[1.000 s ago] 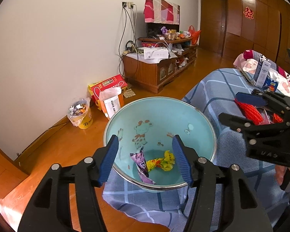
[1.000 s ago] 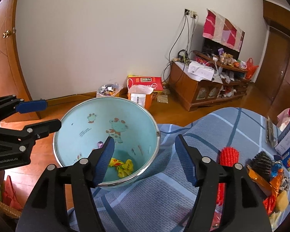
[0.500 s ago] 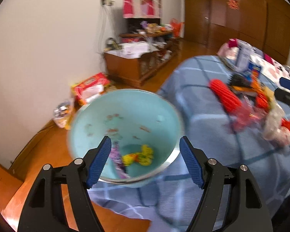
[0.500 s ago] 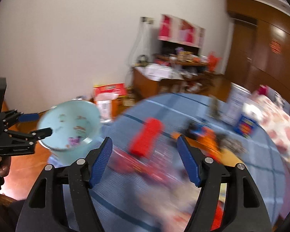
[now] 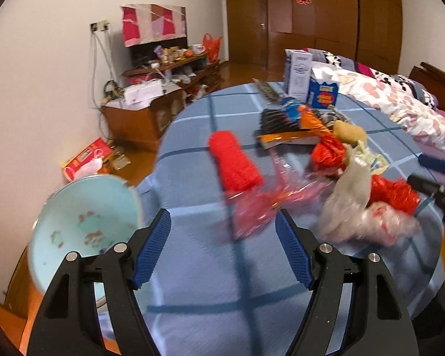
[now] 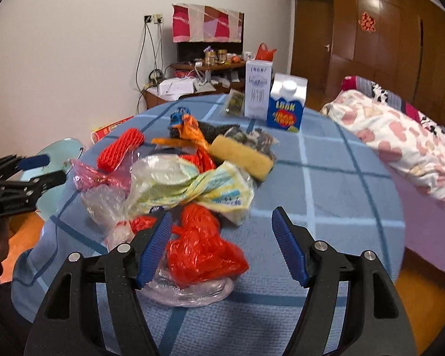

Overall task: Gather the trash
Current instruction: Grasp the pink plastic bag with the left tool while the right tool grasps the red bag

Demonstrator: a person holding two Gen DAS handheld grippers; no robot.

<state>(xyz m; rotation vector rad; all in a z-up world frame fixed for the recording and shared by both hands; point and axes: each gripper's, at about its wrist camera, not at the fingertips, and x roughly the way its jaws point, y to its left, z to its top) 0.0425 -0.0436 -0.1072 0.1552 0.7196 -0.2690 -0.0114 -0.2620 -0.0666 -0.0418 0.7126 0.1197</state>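
both tools are spread wide with nothing between their pads, so this reads as the reach toward the next piece of litter rather than a carry. the right gripper (image 6: pixel 222 244) hangs just over the near edge of the trash pile, its opening lined up on a crumpled red plastic bag (image 6: pixel 201 246) that lies on a clear plastic sheet (image 6: pixel 190 292) on the blue checked tablecloth (image 6: pixel 326 184). the left gripper (image 5: pixel 224 250) points across the cloth at a pink cellophane wrapper (image 5: pixel 252 207) and a red foam net sleeve (image 5: pixel 234 161), both apart from its fingers. the pale blue basin (image 5: pixel 77 225) — the likely drop point — sits off the table's left edge, low beside the left tool. next move, as i judge it: lower the right tool so its pads straddle the red bag, squeeze, then swing it left to the basin — the thin film may slip or drag the clear sheet along.
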